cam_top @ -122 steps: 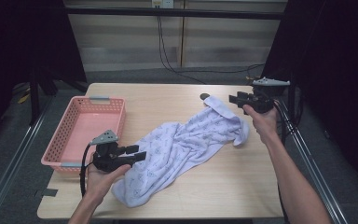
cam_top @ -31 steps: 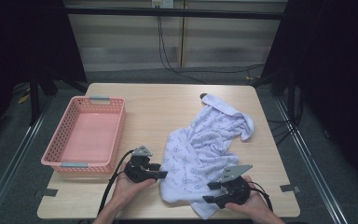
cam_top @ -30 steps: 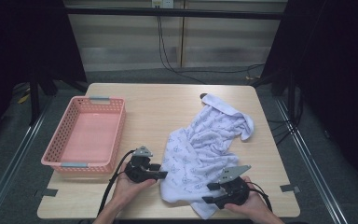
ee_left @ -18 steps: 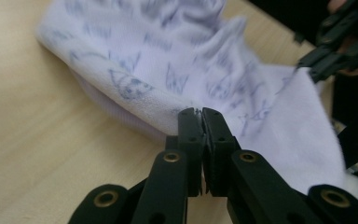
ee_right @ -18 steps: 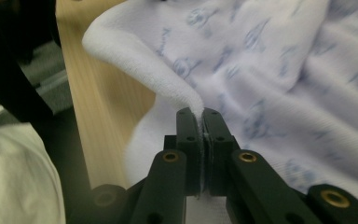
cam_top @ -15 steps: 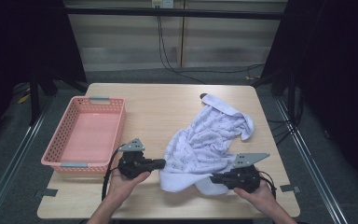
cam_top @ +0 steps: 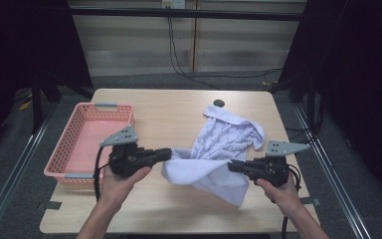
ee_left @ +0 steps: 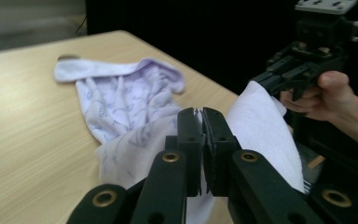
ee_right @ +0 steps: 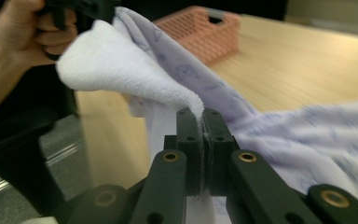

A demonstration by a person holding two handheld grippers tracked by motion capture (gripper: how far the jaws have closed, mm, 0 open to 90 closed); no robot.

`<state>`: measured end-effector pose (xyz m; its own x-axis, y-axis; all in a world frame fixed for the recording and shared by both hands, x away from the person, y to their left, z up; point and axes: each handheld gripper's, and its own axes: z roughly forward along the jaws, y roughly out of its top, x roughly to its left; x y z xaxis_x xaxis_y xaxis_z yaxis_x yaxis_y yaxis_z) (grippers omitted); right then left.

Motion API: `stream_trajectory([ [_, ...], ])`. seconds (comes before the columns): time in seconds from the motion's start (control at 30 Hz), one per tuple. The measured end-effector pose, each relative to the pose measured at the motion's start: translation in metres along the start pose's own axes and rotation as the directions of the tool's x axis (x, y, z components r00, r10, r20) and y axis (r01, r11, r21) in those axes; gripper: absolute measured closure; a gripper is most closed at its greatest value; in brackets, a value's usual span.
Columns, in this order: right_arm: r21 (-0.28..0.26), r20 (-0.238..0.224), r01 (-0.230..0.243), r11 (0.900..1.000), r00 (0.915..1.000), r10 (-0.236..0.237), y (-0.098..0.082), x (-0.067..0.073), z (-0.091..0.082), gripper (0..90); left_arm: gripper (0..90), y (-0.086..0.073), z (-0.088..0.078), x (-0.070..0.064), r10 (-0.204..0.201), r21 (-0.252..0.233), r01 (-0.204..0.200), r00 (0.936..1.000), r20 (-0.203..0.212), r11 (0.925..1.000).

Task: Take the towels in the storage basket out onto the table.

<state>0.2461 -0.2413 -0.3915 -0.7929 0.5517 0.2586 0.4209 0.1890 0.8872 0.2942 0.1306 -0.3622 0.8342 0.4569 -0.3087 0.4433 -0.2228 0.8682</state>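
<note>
While tongs [cam_top: 168, 154] pinch towel [cam_top: 219, 149] edge, table [cam_top: 179, 112] bare

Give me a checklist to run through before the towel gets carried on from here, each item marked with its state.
1. Left gripper clamped on the towel edge: ok, jaws shut on cloth.
2. Right gripper clamped on the other edge: ok, cloth pinched between its jaws.
3. Towel fully off the table: not ok, the far end lies on the wood.
4. Cloth taut between the grippers: not ok, it sags in a fold.
5. Basket free to receive: ok, nothing shows inside it.
6. Towel clear of the dark round spot on the table: cannot tell, the far tip lies right by it.
</note>
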Motion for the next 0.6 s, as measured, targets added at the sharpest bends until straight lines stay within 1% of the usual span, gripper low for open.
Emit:
stream_trajectory([
  [0.03, 0.027, 0.042, -0.035, 0.999, 0.9986, 0.034, -0.006, -0.015, 0.006, 87.1, 85.5, -0.003, 0.015, 0.010, -0.021, 0.017, 0.021, 0.9997, 0.011, 0.9996],
  [0.07, 0.056, 0.062, -0.072, 0.996, 0.9957, 0.068, -0.013, -0.028, 0.011, 87.2, 81.8, -0.007, 0.030, 0.021, -0.045, 0.029, 0.045, 0.9989, 0.014, 0.9986],
  [0.1, 0.095, 0.096, -0.102, 0.990, 0.9910, 0.093, -0.022, -0.042, 0.018, 87.2, 77.8, -0.013, 0.043, 0.031, -0.071, 0.042, 0.071, 0.9974, -0.011, 0.9966],
  [0.13, 0.136, 0.130, -0.128, 0.982, 0.9853, 0.110, -0.031, -0.054, 0.024, 87.2, 76.9, -0.017, 0.051, 0.039, -0.083, 0.065, 0.084, 0.9964, -0.018, 0.9943],
  [0.17, 0.163, 0.152, -0.141, 0.977, 0.9815, 0.116, -0.039, -0.062, 0.028, 87.2, 75.0, -0.023, 0.061, 0.048, -0.109, 0.075, 0.111, 0.9937, -0.025, 0.9910],
  [0.2, 0.199, 0.183, -0.159, 0.967, 0.9754, 0.123, -0.049, -0.072, 0.033, 87.2, 69.8, -0.027, 0.064, 0.051, -0.126, 0.073, 0.128, 0.9913, -0.039, 0.9891],
  [0.23, 0.212, 0.198, -0.171, 0.962, 0.9716, 0.129, -0.055, -0.078, 0.035, 87.2, 65.4, -0.030, 0.065, 0.054, -0.144, 0.079, 0.147, 0.9883, -0.052, 0.9859],
  [0.27, 0.221, 0.213, -0.196, 0.955, 0.9655, 0.149, -0.060, -0.085, 0.036, 87.2, 63.1, -0.034, 0.064, 0.055, -0.148, 0.085, 0.152, 0.9879, -0.048, 0.9848],
  [0.3, 0.234, 0.230, -0.209, 0.949, 0.9606, 0.155, -0.064, -0.093, 0.035, 87.1, 61.7, -0.036, 0.063, 0.054, -0.144, 0.088, 0.148, 0.9883, -0.051, 0.9850],
  [0.33, 0.236, 0.243, -0.208, 0.949, 0.9585, 0.150, -0.066, -0.097, 0.035, 86.9, 60.0, -0.039, 0.061, 0.053, -0.134, 0.097, 0.139, 0.9892, -0.058, 0.9855],
  [0.37, 0.239, 0.266, -0.224, 0.945, 0.9511, 0.158, -0.068, -0.101, 0.034, 86.3, 60.0, -0.042, 0.059, 0.051, -0.129, 0.095, 0.134, 0.9902, -0.054, 0.9865],
  [0.4, 0.249, 0.280, -0.230, 0.941, 0.9470, 0.158, -0.070, -0.105, 0.034, 84.5, 60.1, -0.049, 0.057, 0.048, -0.111, 0.102, 0.114, 0.9931, -0.037, 0.9882],
  [0.43, 0.256, 0.297, -0.232, 0.938, 0.9427, 0.152, -0.074, -0.108, 0.033, 77.7, 61.4, -0.053, 0.057, 0.046, -0.094, 0.113, 0.097, 0.9950, -0.032, 0.9889],
  [0.47, 0.251, 0.301, -0.232, 0.940, 0.9414, 0.152, -0.074, -0.107, 0.031, 71.3, 63.2, -0.059, 0.057, 0.044, -0.084, 0.124, 0.087, 0.9960, -0.032, 0.9884],
  [0.5, 0.249, 0.304, -0.224, 0.942, 0.9418, 0.144, -0.073, -0.104, 0.029, 65.8, 65.6, -0.064, 0.058, 0.042, -0.079, 0.130, 0.080, 0.9967, -0.018, 0.9882],
  [0.53, 0.245, 0.314, -0.215, 0.945, 0.9401, 0.132, -0.072, -0.100, 0.027, 64.0, 68.0, -0.072, 0.060, 0.039, -0.067, 0.144, 0.065, 0.9977, 0.012, 0.9874],
  [0.57, 0.234, 0.332, -0.190, 0.954, 0.9373, 0.105, -0.069, -0.092, 0.022, 61.7, 68.9, -0.076, 0.063, 0.037, -0.057, 0.154, 0.054, 0.9982, 0.018, 0.9866],
  [0.6, 0.224, 0.331, -0.181, 0.958, 0.9382, 0.100, -0.068, -0.087, 0.019, 62.7, 69.8, -0.078, 0.066, 0.035, -0.043, 0.177, 0.039, 0.9988, 0.023, 0.9835],
])
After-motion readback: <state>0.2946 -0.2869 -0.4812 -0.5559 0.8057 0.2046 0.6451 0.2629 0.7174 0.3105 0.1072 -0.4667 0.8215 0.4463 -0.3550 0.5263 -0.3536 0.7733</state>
